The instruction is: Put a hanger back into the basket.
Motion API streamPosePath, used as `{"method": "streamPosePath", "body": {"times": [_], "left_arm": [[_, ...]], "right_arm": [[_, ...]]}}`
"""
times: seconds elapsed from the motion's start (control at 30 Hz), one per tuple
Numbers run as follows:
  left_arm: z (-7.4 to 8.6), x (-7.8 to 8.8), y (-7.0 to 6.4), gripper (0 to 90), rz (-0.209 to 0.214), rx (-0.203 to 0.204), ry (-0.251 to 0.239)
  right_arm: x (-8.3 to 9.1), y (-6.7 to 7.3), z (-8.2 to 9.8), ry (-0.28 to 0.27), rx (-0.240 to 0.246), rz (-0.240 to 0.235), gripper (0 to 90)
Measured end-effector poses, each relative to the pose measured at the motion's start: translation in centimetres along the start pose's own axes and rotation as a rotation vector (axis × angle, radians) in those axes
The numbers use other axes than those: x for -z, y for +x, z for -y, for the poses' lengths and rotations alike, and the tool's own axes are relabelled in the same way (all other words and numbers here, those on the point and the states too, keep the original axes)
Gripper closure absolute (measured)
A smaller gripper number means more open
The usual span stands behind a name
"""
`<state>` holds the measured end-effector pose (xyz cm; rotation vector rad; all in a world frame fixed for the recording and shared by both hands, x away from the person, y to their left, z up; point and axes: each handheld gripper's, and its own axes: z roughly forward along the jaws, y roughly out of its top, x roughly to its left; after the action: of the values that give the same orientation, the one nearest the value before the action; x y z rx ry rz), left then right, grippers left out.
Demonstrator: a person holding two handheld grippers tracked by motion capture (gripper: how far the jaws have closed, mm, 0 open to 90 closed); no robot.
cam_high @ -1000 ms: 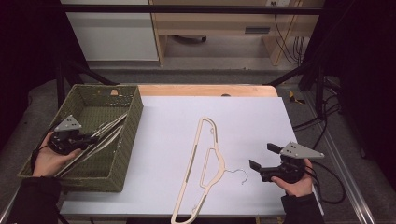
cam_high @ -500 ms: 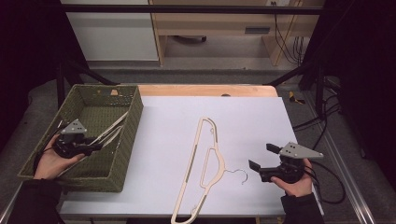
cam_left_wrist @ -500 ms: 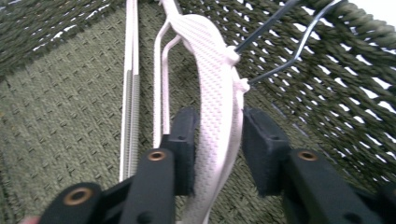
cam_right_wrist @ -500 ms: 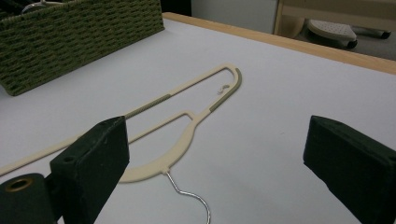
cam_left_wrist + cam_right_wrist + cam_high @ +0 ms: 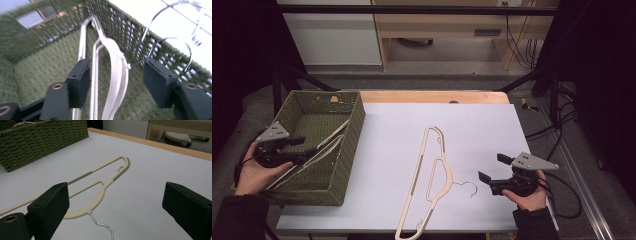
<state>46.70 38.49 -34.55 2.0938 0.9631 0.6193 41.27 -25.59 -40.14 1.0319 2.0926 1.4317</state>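
A green woven basket (image 5: 351, 145) stands at the table's left and holds white hangers (image 5: 331, 141) that lean against its right wall. My left gripper (image 5: 307, 146) hovers over the basket's near end. Its jaws have just been opening. In the left gripper view one white hanger (image 5: 113, 60) lies between the jaws of the left gripper (image 5: 116, 80), and the pads do not press on it. A cream hanger (image 5: 432, 170) with a wire hook (image 5: 468, 186) lies flat mid-table. My right gripper (image 5: 493, 168) stands open just right of the hook, nothing between its jaws.
The white table top (image 5: 402, 125) ends at a wooden strip (image 5: 432, 96) at the back. Cables (image 5: 557, 135) trail off the right side. In the right gripper view the basket (image 5: 45, 142) stands far left, beyond the cream hanger (image 5: 100, 192).
The left gripper's jaws have opened off the white hangers and the hand has lifted slightly. The hangers stay leaning in the basket. The right gripper has not moved.
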Motion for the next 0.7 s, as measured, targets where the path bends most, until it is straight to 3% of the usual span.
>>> {"method": "streamPosePath", "body": {"times": [0.3,0.5,0.7], "left_arm": [[-1.3,3.0,-0.8,23.8,0.000,0.047,-0.146],[-3.2,4.0,-4.0,13.5,0.019,0.037,-0.283],[-4.7,3.5,-7.6,10.4,0.064,0.005,-0.357]], "right_arm": [[0.2,-0.1,-0.1,-0.006,0.001,0.001,7.9],[0.1,0.0,-0.1,-0.008,0.003,-0.005,7.4],[0.4,0.0,-0.2,-0.025,0.000,-0.015,7.4]]}}
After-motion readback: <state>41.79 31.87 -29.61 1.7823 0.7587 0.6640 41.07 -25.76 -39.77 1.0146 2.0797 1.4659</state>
